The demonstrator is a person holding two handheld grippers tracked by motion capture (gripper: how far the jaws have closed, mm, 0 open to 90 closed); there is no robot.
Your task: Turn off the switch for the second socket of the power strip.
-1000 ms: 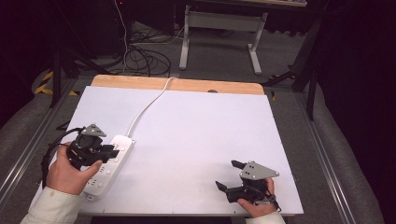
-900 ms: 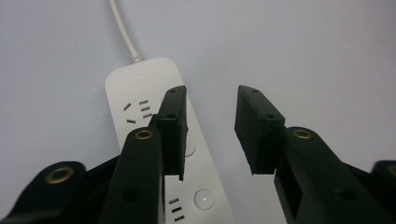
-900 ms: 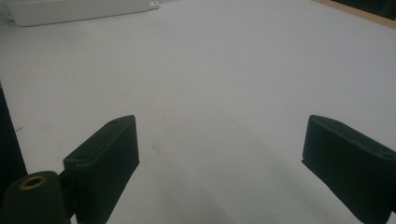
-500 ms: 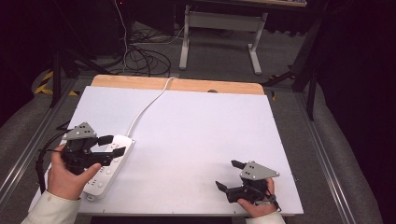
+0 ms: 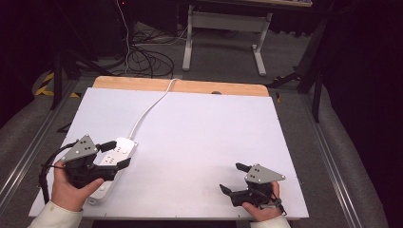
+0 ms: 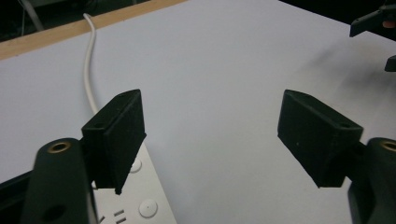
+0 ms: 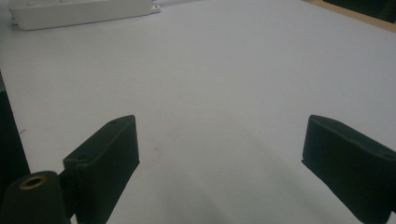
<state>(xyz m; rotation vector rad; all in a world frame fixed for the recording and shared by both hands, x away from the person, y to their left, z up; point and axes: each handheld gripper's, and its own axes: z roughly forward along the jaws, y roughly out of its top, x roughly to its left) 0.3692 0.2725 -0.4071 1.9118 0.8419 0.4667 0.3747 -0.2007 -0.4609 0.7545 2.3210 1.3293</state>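
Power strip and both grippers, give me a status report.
Left gripper open above power strip. Right gripper open, low over bare table. Strip flat, white cord trailing off far edge. Nothing between them.

A white counter [image 5: 199,142] with a bare wooden strip along its far edge is seen. A white power strip [image 5: 111,164] lies flat near the counter's front-left corner, its white cord [image 5: 149,109] curved away over the far edge. Beyond the counter, tangled black cables [image 5: 142,59] are spread on grey floor, beside a grey metal stand [image 5: 223,33] on two legs. Yellow-black hazard tape [image 5: 47,83] is seen at far left
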